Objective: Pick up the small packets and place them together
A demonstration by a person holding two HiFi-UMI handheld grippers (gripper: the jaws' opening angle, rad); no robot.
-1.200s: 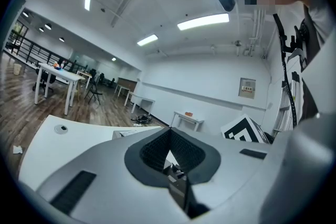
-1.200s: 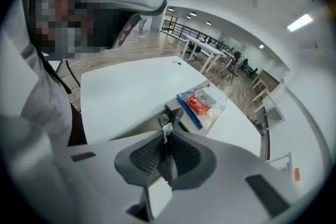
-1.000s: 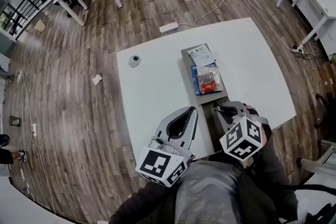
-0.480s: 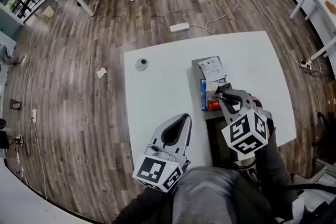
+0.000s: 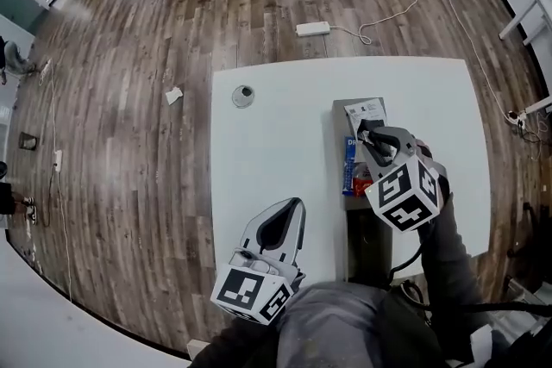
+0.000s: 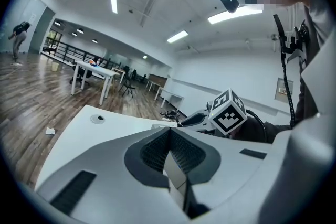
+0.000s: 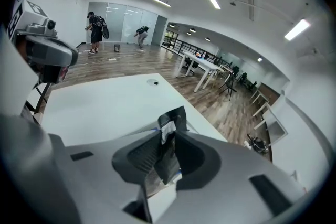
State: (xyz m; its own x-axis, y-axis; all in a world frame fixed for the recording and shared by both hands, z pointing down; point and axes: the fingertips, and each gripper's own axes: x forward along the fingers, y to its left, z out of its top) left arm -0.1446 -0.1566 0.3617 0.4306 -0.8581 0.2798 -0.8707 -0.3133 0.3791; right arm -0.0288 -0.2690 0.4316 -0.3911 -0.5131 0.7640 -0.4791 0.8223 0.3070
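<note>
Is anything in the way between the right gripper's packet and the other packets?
Nothing visible is. The right gripper, its jaws just opening wider with the dark packet between them, hangs over the other packets on the grey tray.

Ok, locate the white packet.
Head view: the white packet lies at the grey tray's far end, on the table's right half, just beyond the blue packet.
</note>
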